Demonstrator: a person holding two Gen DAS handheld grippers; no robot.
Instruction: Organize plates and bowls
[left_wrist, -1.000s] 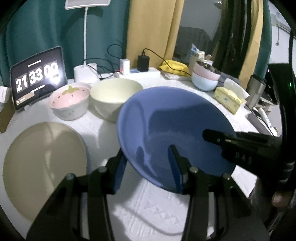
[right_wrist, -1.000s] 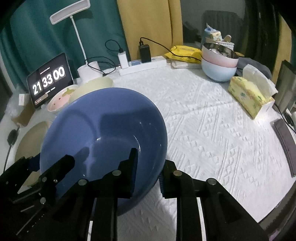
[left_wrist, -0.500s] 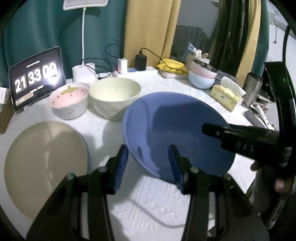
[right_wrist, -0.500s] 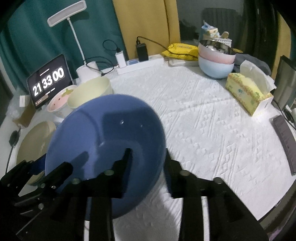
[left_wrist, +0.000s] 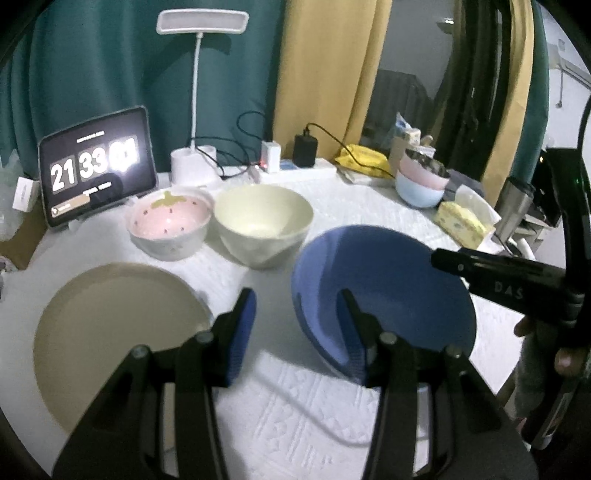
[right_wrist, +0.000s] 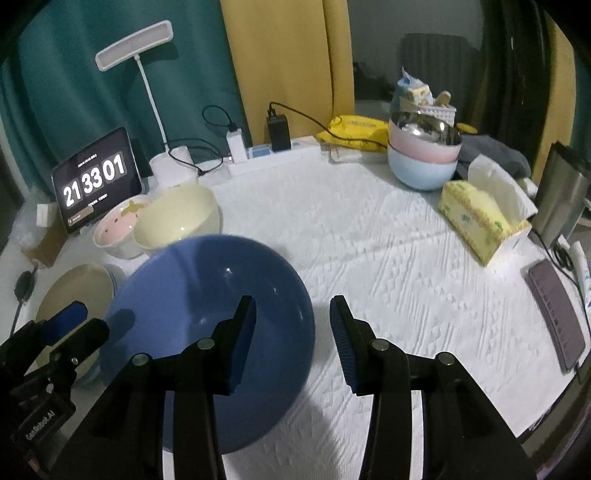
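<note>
Right wrist – tissue box, phone beside.

Looks like a lived-in home: round table under white embossed cloth, teal and mustard curtains, white desk lamp, tablet flip clock, yellow tissue box, ceramic bowls
</note>
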